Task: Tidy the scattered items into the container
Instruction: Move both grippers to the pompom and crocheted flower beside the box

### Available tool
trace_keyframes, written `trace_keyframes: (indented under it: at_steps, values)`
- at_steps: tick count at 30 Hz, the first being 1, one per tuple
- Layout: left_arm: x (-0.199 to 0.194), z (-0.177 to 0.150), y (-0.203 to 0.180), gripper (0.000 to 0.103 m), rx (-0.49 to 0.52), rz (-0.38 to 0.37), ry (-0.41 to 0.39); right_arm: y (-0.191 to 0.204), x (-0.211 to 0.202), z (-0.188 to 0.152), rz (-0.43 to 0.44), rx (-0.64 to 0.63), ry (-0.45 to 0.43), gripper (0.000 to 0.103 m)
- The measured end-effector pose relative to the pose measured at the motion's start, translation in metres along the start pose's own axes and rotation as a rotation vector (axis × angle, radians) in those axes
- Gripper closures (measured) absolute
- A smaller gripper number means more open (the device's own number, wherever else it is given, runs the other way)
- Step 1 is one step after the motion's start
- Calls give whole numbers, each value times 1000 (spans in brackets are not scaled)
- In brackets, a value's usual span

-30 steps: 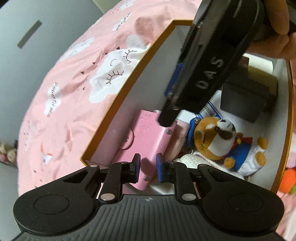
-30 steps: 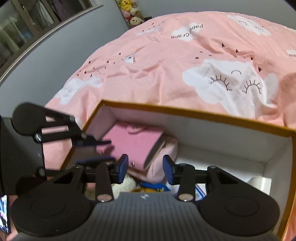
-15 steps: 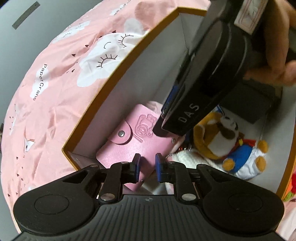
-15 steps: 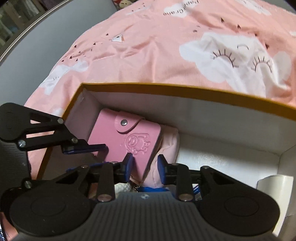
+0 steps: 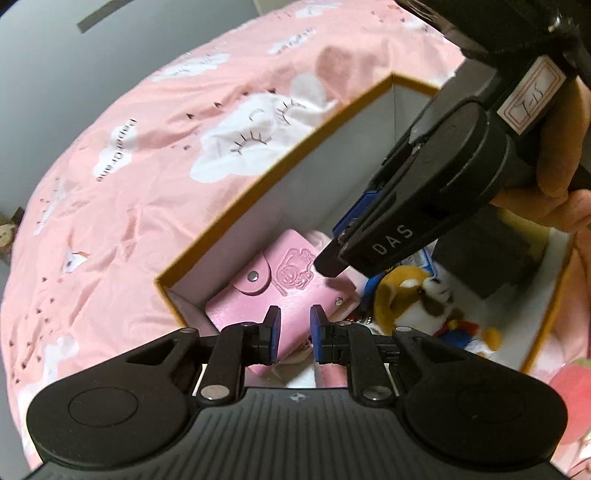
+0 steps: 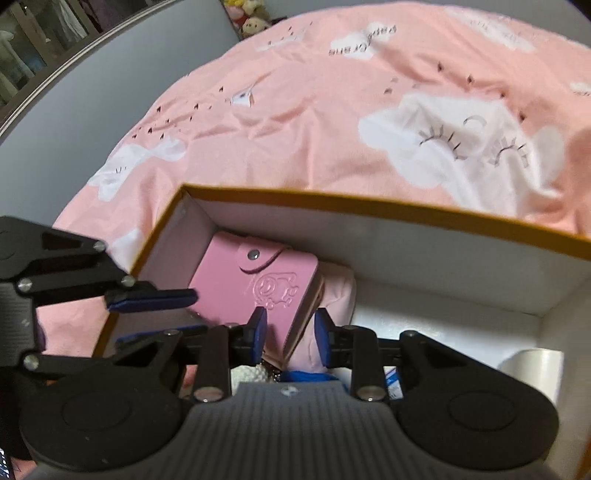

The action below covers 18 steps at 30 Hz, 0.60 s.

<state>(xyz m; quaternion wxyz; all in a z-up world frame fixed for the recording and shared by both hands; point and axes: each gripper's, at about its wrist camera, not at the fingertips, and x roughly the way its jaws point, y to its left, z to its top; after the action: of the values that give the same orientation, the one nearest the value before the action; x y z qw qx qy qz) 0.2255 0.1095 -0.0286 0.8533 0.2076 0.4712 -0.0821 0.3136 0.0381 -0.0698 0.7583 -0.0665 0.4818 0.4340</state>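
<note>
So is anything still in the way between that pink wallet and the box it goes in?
Nothing visible: the pink wallet already lies inside the box, in its corner, partly on a pale pink item. Both grippers hang open above it.

pink cloud-print bedsheet (image 6: 314,122) — soft toys (image 6: 249,16) beyond it

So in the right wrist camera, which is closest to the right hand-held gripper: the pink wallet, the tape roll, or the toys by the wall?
1. Pink wallet: right by the right hand-held gripper, in the box's left corner.
2. Tape roll: off to the right in the box.
3. Toys by the wall: far across the bed.
</note>
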Motion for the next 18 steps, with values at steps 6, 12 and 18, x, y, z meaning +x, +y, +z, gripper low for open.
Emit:
trace_keyframes:
  at_steps: [6, 12, 18]
  values:
    - [-58, 5, -9, 82, -126, 8, -129, 20, -72, -16, 0, -91, -176, 65]
    - [-103, -25, -47, 79, -214, -40, -184, 27, -128, -83, 14, -91, -271, 64]
    - [-108, -66, -80, 71, -382, -172, -93, 31, -155, -151, -77, -96, -279, 64]
